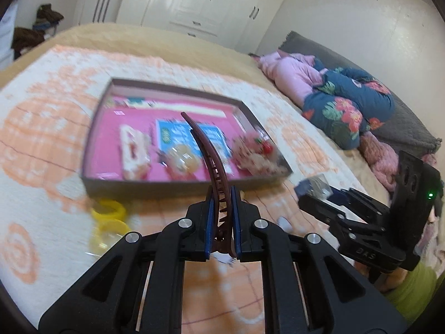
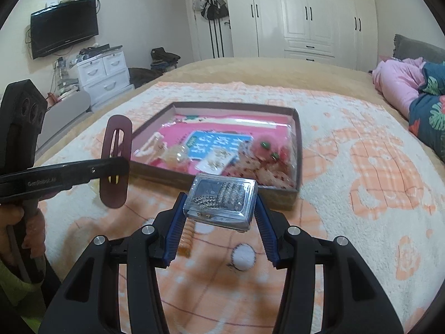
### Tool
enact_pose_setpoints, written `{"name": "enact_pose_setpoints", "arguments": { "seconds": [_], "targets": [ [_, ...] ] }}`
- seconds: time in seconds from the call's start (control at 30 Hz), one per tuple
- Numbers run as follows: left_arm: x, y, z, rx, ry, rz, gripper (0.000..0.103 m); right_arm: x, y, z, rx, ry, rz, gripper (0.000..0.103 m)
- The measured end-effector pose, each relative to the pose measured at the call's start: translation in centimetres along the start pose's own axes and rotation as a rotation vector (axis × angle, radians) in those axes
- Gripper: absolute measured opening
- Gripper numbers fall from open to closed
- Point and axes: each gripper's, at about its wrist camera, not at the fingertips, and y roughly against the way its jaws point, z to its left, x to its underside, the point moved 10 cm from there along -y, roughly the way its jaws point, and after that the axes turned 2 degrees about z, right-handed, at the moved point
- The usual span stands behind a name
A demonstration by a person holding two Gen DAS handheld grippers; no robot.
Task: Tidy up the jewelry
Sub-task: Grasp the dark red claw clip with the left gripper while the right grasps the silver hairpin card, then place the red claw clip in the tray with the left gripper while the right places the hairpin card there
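Bedspread at twelve o'clock bears the tray (image 2: 297,150); left gripper (image 1: 221,208) clenches a stiff, light hair clip (image 1: 207,150) low; right gripper (image 2: 219,208) grasps a slippery plastic case (image 2: 222,200) sidewise

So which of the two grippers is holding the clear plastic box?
The right gripper holds the clear plastic box; the left gripper clamps a curved maroon hair clip.
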Motion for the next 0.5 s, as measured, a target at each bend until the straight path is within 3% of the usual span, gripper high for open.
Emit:
{"name": "enact_pose_setpoints", "arguments": {
  "seconds": [0.5],
  "targets": [
    [-2.9,3.0,3.8,-0.079,0.011,-0.127,0.005,-4.3,-0.2,3.4,-0.009,0.058,-0.077,0.047]
  ]
}}
